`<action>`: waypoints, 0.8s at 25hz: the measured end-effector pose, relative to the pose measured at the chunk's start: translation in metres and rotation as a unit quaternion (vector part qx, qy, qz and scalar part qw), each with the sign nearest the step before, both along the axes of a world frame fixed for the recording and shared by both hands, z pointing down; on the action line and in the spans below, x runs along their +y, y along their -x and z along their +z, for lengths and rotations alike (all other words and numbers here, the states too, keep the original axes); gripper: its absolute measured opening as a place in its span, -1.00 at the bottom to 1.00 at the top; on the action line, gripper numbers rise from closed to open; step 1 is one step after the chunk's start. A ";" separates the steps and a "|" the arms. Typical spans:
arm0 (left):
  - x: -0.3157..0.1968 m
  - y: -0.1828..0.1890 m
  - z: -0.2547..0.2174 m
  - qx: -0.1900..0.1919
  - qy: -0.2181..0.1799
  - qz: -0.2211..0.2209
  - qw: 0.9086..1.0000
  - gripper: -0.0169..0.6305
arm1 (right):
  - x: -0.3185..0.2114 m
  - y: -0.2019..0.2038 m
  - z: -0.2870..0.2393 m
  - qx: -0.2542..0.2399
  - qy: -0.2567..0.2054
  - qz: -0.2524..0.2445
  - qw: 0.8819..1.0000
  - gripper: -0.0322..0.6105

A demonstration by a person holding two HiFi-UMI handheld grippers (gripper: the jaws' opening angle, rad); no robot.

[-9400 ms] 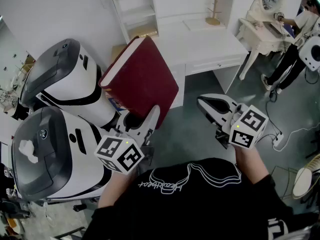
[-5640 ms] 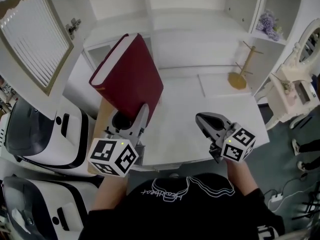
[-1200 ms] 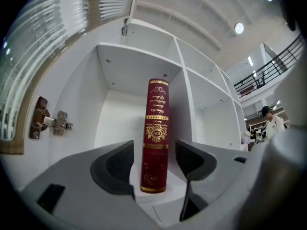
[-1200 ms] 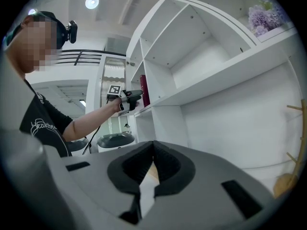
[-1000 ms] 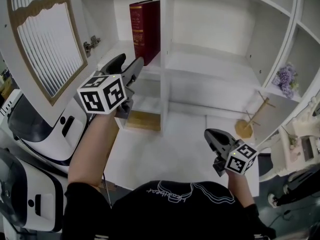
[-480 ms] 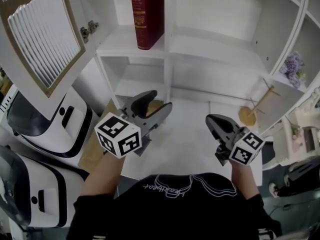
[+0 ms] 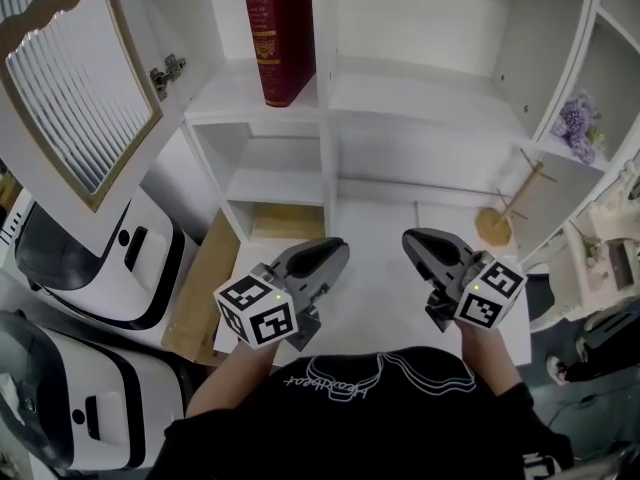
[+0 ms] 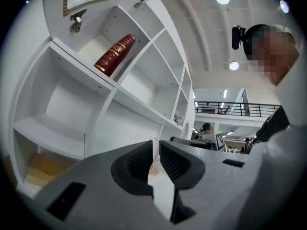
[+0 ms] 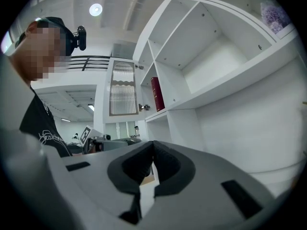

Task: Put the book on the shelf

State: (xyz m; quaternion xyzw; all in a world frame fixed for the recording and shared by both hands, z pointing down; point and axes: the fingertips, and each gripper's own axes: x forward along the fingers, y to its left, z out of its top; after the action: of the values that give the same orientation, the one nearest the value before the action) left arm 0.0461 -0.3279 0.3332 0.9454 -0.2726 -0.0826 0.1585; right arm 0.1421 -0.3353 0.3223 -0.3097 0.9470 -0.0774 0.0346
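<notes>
Both grippers: empty, well below book (image 7: 281, 36)
Book: upright on shelf (image 7: 236, 96)
Left gripper (image 7: 333, 251): just closing, slit remains
Right gripper (image 7: 411, 239): jaws together

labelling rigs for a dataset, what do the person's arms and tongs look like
The left tongs and right tongs are grey, each with dark ribbed pads and a white cube of black square markers. The left jaws have just been closing, on nothing. The person wears a black T-shirt with white line print, short sleeves.

head camera steeply down, gripper cameras low and level, all on the shelf (image 7: 420, 98)
</notes>
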 end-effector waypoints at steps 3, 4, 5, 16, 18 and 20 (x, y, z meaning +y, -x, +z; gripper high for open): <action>0.007 -0.009 0.003 -0.027 -0.015 0.007 1.000 -0.81 | 0.001 0.000 -0.001 -0.007 0.003 -0.003 1.000 -0.89; 0.009 -0.011 0.004 -0.034 -0.018 0.009 0.999 -0.81 | 0.002 0.000 -0.001 -0.009 0.004 -0.004 1.000 -0.88; 0.010 -0.013 0.004 -0.039 -0.021 0.010 0.999 -0.81 | 0.002 0.000 -0.002 -0.009 0.004 -0.005 1.000 -0.88; 0.014 -0.017 -0.008 -0.052 -0.052 0.016 0.997 -0.81 | 0.003 0.001 0.000 -0.009 0.007 -0.010 1.000 -0.88; 0.015 -0.017 -0.008 -0.053 -0.050 0.017 0.997 -0.81 | 0.003 0.002 0.001 -0.008 0.007 -0.012 1.000 -0.88; 0.015 -0.016 -0.008 -0.046 -0.042 0.018 0.998 -0.94 | 0.004 0.002 0.003 -0.007 0.009 -0.014 1.000 -0.88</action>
State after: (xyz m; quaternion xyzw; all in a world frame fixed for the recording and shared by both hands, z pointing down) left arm 0.0624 -0.3131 0.3255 0.9587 -0.2591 -0.0478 0.1074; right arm 0.1398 -0.3317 0.3248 -0.2966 0.9501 -0.0889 0.0374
